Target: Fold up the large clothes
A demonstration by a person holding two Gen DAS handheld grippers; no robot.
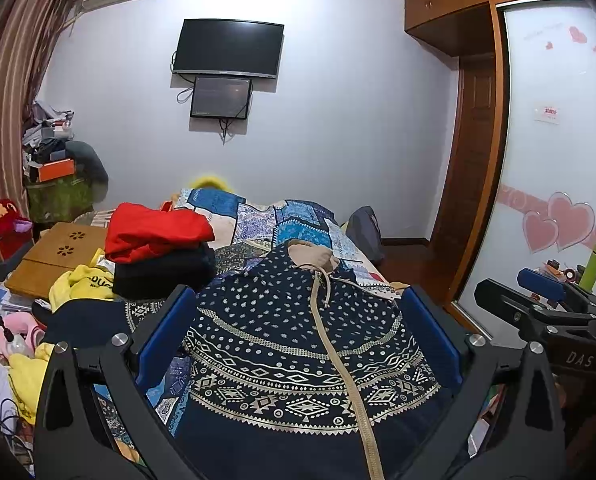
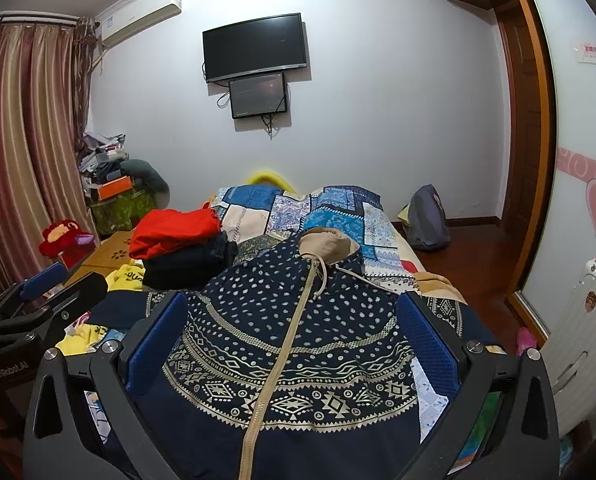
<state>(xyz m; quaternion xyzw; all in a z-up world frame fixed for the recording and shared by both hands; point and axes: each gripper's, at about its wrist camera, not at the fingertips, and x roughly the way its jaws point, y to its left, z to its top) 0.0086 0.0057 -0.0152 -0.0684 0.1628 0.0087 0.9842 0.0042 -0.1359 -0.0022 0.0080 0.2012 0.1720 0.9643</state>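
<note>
A: From my feed, the hoodie hem runs off the lower edge in both wrist views.

B: Agreed; its sleeves stay hidden, and the wardrobe sticker print is too small for me.

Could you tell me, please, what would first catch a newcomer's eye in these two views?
The navy zip-up hoodie with cream geometric and dotted patterns fills the foreground, spread front-up on the blue patchwork bedspread, between the blue pads of both open grippers, left gripper and right gripper. To its left a bright red folded garment tops a stack of dark folded clothes. On the far wall hangs a black television.
</note>
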